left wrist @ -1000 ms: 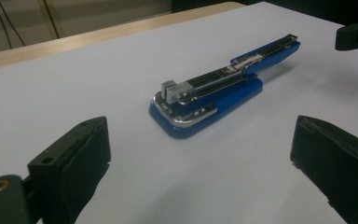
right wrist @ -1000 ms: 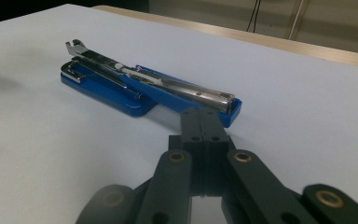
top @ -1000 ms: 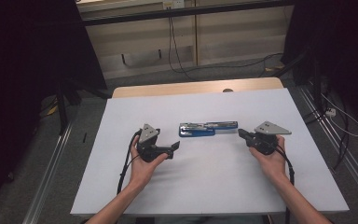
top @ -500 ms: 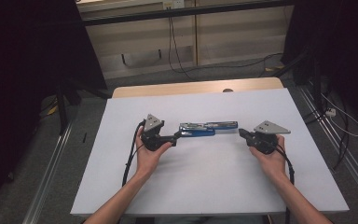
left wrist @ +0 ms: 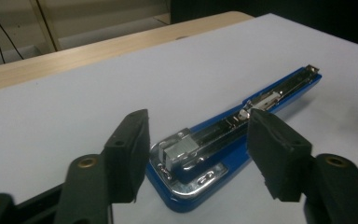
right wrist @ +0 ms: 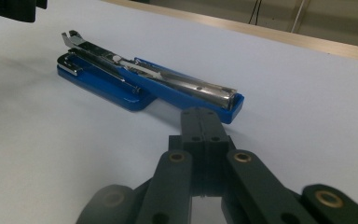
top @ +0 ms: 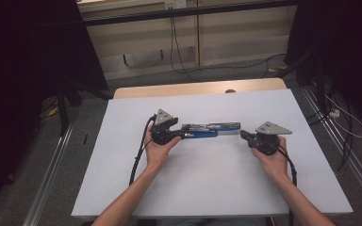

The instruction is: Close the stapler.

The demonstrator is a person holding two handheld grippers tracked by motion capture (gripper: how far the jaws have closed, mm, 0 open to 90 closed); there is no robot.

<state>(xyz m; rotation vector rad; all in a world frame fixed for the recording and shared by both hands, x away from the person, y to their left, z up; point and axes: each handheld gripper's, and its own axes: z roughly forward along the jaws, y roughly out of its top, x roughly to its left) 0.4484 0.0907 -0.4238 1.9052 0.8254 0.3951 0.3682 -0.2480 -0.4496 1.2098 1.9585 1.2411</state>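
Note:
A blue stapler (top: 209, 129) lies folded open and flat on the white table top, its metal staple channel facing up. My left gripper (top: 181, 135) sits at its left end. In the left gripper view the stapler's chromed end (left wrist: 191, 154) lies between the two black pads (left wrist: 130, 149). The jaws have just been closing, and small gaps remain on both sides. My right gripper (top: 243, 135) rests on the table just short of the stapler's right end (right wrist: 228, 100); its jaws (right wrist: 200, 116) are shut with nothing in them.
The white table top (top: 207, 188) has a bare wooden strip (top: 198, 88) along its far edge. Cables trail from both grippers toward the person. Dark stands and floor cables (top: 339, 117) surround the table.
The left hand has moved right, up to the stapler's left end, and its jaws have narrowed around that end. The right hand and the stapler have stayed put.

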